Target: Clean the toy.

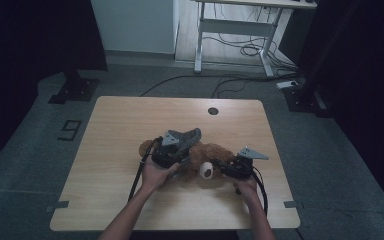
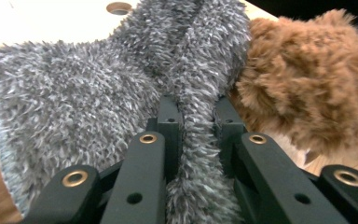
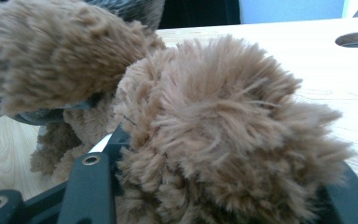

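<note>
While the brown teddy bear (image 1: 207, 156) lies mid-table (image 1: 120, 130) | left gripper (image 2: 193, 116) pinches grey fuzzy cloth (image 2: 98, 102) over bear | right gripper (image 3: 214, 186) clamps bear's limb.

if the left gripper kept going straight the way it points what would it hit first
The left gripper is already shut on the fuzzy grey fabric. Straight ahead lies more of that fabric, then probably the light wooden table near its round hole; depth is unclear.

Bare table (image 1: 120, 125) lies open around the central plush bear (image 1: 207, 155).
</note>
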The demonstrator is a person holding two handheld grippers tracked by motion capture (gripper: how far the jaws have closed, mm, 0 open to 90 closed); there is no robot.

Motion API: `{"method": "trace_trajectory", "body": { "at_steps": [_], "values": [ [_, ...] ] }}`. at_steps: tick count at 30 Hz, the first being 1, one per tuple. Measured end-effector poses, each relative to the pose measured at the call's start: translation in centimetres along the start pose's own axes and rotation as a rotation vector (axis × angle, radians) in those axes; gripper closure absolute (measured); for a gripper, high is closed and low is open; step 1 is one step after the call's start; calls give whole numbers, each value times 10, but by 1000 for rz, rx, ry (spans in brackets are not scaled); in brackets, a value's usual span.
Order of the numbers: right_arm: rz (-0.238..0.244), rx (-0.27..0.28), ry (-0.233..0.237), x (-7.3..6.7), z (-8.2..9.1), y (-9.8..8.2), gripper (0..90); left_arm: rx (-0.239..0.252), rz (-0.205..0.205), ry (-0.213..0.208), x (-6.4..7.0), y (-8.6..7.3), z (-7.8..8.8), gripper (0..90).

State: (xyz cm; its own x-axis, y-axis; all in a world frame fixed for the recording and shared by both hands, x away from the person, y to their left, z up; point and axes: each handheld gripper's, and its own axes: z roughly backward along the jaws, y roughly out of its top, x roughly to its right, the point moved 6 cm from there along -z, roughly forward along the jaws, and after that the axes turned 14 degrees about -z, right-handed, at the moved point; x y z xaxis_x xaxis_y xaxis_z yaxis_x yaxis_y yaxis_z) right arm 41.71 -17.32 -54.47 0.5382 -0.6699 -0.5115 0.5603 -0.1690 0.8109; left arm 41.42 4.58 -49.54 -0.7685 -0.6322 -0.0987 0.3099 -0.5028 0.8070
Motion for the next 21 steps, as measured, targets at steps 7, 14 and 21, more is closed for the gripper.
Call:
{"method": "trace_trajectory", "body": {
  "at_steps": [7, 14, 21],
  "values": [
    [-11, 6, 6, 1, 0, 0, 424, -2, 51, 46, -23, -24, 21, 770],
    [-16, 9, 5, 1, -1, 0, 424, -32, 110, 92, -45, -54, 33, 768],
    [-21, 12, 7, 2, -1, 0, 423, -54, 150, 109, -55, -76, 36, 767]
  ]
}}
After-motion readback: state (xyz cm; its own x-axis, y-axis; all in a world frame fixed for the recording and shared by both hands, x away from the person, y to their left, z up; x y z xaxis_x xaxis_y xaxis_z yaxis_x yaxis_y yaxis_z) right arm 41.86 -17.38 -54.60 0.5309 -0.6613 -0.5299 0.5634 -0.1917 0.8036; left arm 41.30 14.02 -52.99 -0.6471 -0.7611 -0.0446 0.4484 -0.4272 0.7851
